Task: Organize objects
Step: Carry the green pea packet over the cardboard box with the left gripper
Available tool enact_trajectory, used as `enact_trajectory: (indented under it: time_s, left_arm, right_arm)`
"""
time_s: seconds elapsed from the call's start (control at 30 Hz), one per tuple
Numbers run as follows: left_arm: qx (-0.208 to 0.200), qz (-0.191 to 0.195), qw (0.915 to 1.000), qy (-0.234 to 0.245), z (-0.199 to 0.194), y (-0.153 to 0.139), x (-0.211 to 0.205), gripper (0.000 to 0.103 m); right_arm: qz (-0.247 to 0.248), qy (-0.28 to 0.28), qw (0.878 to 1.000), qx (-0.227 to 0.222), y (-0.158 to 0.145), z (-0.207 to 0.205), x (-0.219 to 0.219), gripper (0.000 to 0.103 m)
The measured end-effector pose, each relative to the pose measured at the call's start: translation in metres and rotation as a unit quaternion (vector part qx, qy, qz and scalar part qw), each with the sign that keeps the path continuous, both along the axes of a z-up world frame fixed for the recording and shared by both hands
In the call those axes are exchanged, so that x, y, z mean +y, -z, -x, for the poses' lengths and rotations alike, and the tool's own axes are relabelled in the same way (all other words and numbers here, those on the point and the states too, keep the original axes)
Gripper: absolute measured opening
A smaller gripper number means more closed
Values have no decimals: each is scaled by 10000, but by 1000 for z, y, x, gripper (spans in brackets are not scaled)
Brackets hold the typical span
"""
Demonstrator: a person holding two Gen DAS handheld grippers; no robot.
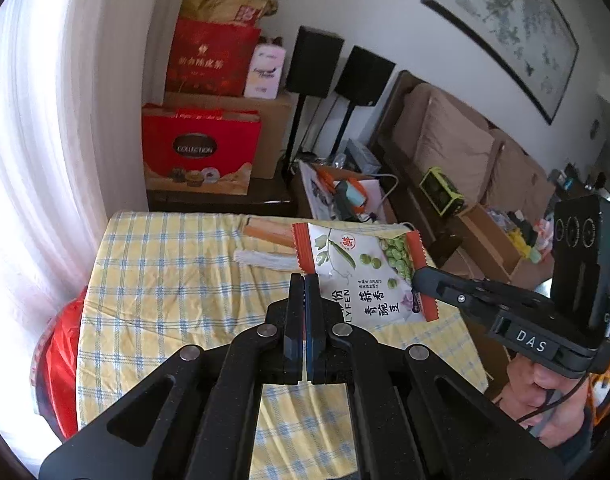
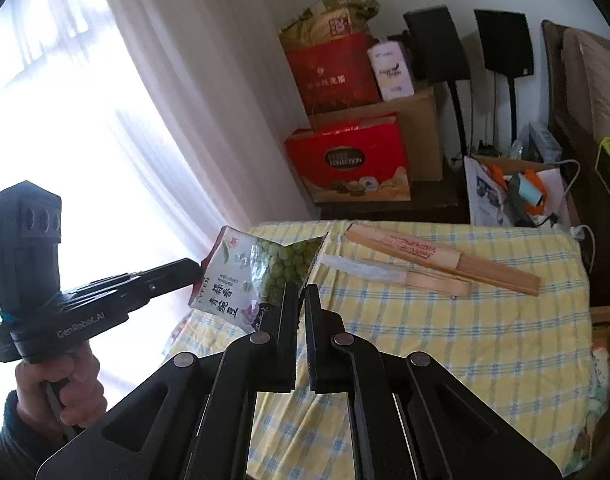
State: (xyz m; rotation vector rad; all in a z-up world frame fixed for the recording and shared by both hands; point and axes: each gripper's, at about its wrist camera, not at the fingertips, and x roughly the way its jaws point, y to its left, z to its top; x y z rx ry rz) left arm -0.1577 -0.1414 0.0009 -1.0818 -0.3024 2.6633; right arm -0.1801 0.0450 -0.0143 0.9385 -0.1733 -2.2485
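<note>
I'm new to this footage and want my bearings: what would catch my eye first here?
A snack packet of green peas, held up above the yellow checked tablecloth, pinched on one side by the left gripper and on the other by the right gripper. Behind it two folded fans lie on the cloth, and red gift boxes are stacked in the corner.
</note>
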Motion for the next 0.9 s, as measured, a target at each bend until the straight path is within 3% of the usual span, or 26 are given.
enact_trajectory:
  time_s: [0.43, 0.9]
  left_arm:
    - [305, 318, 9981, 424, -16, -34, 78, 0]
    - [469, 483, 9919, 1077, -10, -50, 174, 0]
  right_arm:
    - [243, 384, 9985, 314, -35, -37, 76, 2]
    - [307, 1036, 9934, 375, -38, -49, 166, 2]
